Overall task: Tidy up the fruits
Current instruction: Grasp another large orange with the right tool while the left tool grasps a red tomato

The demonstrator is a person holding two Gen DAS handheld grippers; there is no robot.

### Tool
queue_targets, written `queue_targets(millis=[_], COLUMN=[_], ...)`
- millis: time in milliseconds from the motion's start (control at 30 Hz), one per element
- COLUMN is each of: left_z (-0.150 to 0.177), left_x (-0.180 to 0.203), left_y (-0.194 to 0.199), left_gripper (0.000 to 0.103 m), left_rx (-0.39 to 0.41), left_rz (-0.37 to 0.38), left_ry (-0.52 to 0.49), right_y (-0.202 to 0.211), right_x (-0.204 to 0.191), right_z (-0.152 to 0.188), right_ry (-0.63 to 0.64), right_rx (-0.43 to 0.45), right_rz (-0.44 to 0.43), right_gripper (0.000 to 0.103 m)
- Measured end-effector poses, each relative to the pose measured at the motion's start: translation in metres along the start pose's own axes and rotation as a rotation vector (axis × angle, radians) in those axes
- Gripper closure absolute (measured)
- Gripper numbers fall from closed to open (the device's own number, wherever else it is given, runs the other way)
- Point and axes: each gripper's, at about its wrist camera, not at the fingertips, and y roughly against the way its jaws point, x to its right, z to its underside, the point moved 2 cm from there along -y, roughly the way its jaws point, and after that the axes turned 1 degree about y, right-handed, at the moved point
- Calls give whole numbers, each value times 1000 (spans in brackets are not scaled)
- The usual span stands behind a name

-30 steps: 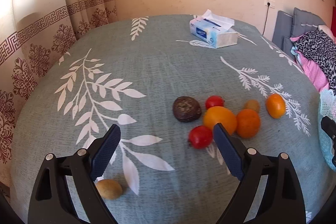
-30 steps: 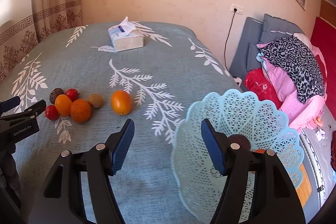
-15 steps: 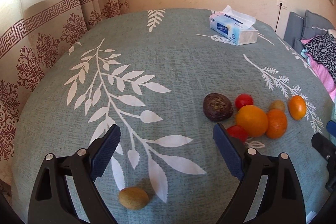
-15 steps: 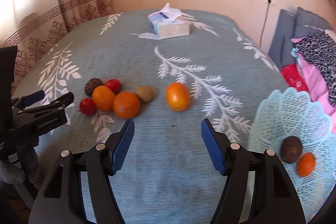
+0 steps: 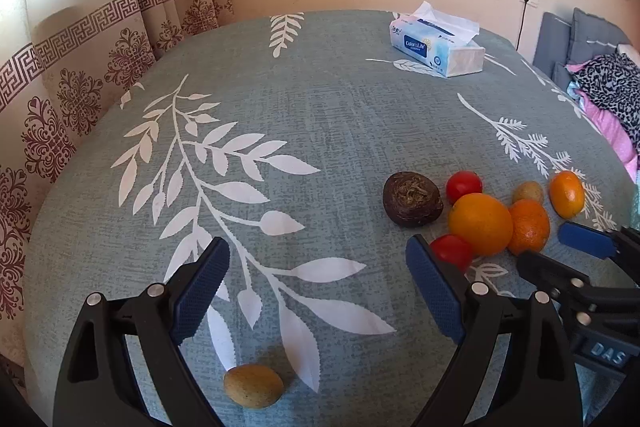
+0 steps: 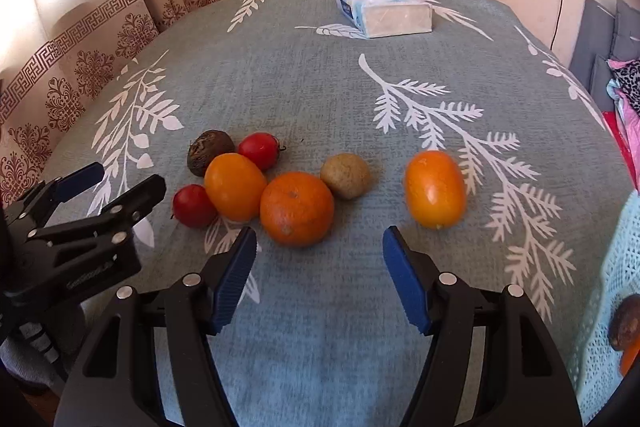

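Several fruits lie on a blue-green tablecloth (image 6: pixel 320 87). In the right wrist view an orange (image 6: pixel 297 207) sits just ahead of my open, empty right gripper (image 6: pixel 318 269), with a yellow-orange fruit (image 6: pixel 235 185), two red tomatoes (image 6: pixel 193 205) (image 6: pixel 259 149), a dark brown fruit (image 6: pixel 208 150), a kiwi (image 6: pixel 346 175) and a separate orange fruit (image 6: pixel 435 188) around it. My left gripper (image 5: pixel 316 285) is open and empty; a lone kiwi (image 5: pixel 253 385) lies on the cloth below, between its fingers. The fruit cluster (image 5: pixel 480 223) is to its right.
A tissue box (image 6: pixel 382 7) stands at the far side of the table. A light blue lace basket (image 6: pixel 612 291) at the right edge holds a dark fruit (image 6: pixel 626 321) and an orange one. Curtains hang at the left; bedding lies at the right.
My right gripper has swung left from over the basket to the fruit cluster. My left gripper has shifted left, so the cluster now sits further right and the lone kiwi between its fingers.
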Motion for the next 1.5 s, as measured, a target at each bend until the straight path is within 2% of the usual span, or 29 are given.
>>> queue_targets(millis=[167, 233, 333, 733, 900, 1100, 1300, 1367, 1400, 1467, 1500], left_z=[0, 1, 2, 7, 8, 10, 9, 9, 10, 11, 11], left_x=[-1, -1, -1, 13, 22, 32, 44, 47, 47, 48, 49], left_y=[1, 1, 1, 9, 7, 7, -3, -7, -9, -10, -9], left_gripper=[14, 14, 14, 14, 14, 14, 30, 37, 44, 47, 52], left_rx=[4, 4, 4, 18, -6, -11, -48, -64, -71, -74, -71], left_rz=[13, 17, 23, 80, 124, 141, 158, 161, 165, 166, 170], left_ry=[7, 8, 7, -25, -25, -39, -59, -64, -64, -68, -71], right_y=[-11, -12, -11, 10, 20, 28, 34, 36, 38, 40, 42], right_x=[-2, -3, -7, 8, 17, 17, 18, 20, 21, 22, 22], right_z=[-6, -8, -8, 10, 13, 13, 14, 14, 15, 15, 16], right_ry=[32, 43, 61, 27, -3, -3, -9, -17, -22, -27, -29], right_rx=[12, 17, 23, 59, 86, 117, 137, 142, 145, 150, 152], right_rz=[11, 16, -4, 68, 75, 84, 82, 81, 80, 80, 80], right_gripper=[38, 44, 62, 63, 63, 63, 63, 63, 63, 63, 63])
